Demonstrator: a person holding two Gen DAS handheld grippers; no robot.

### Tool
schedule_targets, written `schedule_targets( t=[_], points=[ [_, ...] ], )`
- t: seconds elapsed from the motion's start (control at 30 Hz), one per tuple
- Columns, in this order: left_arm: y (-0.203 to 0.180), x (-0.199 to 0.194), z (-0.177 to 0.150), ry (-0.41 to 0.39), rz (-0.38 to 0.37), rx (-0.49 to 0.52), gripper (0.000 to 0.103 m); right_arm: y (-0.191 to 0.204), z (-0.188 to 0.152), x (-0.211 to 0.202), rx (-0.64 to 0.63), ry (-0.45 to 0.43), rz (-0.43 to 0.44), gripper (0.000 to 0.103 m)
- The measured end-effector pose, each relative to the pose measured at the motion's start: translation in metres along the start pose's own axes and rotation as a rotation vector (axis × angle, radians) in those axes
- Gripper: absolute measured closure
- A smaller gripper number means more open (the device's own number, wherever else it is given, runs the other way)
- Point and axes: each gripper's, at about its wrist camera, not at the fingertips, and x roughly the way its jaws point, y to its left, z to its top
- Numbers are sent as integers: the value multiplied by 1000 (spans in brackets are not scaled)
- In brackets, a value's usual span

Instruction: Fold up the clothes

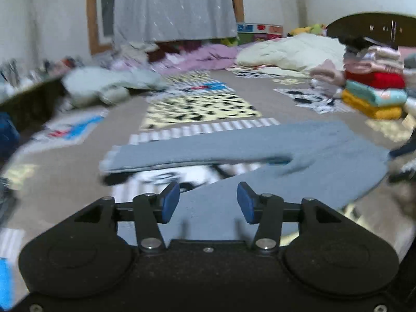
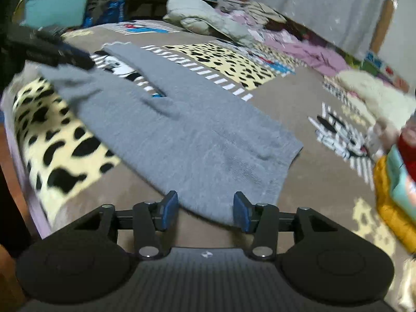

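A grey pair of trousers [image 2: 182, 130] lies spread flat on a patterned bedspread [image 2: 59, 150]. In the left wrist view the grey trousers [image 1: 299, 182] show two legs parting in front of me. My left gripper [image 1: 208, 201] is open, its blue pads just above the near leg, holding nothing. My right gripper [image 2: 205, 209] is open at the trousers' waist edge, the cloth between the jaws but not clamped. The left gripper also shows in the right wrist view [image 2: 75, 57] at the far leg end.
A stack of folded clothes [image 1: 374, 91] stands at the right, also in the right wrist view [image 2: 397, 189]. Unfolded clothes and a pale quilt [image 1: 291, 52] lie at the back. A grey pillow [image 1: 109, 85] lies back left. The bed edge [image 2: 15, 140] is at left.
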Motion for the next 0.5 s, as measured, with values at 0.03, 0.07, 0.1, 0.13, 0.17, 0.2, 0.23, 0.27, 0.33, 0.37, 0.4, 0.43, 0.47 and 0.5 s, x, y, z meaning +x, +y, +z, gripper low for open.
schedule_targets(
  t=[0.03,0.07,0.1,0.13,0.17,0.2,0.23,0.27,0.33,0.37,0.4,0.43,0.47,0.5],
  points=[
    [4,-7,-6,-5,31,27,55,4,-2,-4,-34,-4,-7,55],
    [7,-13,-11,-8,59,58,54,8,-5,-7,-69,-8,-15,55],
    [8,-19,-16,-8,80,94,54,11,-7,-10,-102,-10,-23,55],
    [8,-23,-20,-5,103,141,54,14,-7,-11,-134,-6,-32,55],
    [6,-25,-25,0,126,205,54,18,-10,-13,-172,-1,-46,55],
    [4,-28,-30,6,150,269,54,21,-13,-14,-199,-1,-56,55],
    [2,-30,-34,12,174,333,53,23,-16,-14,-225,0,-66,55],
    [-1,-31,-40,24,197,403,52,26,-18,-15,-252,1,-76,55],
    [-7,-27,-55,64,240,563,52,31,-22,-15,-305,5,-102,55],
    [-9,-24,-62,86,254,628,52,32,-22,-15,-331,7,-117,55],
    [-9,-21,-69,104,265,679,52,33,-23,-15,-353,8,-133,55],
    [-8,-19,-75,116,273,707,52,34,-24,-14,-374,8,-148,55],
    [-7,-16,-80,127,280,732,52,34,-25,-13,-396,8,-162,55],
    [-6,-13,-85,136,283,751,52,34,-27,-10,-421,5,-175,55]
  ],
)
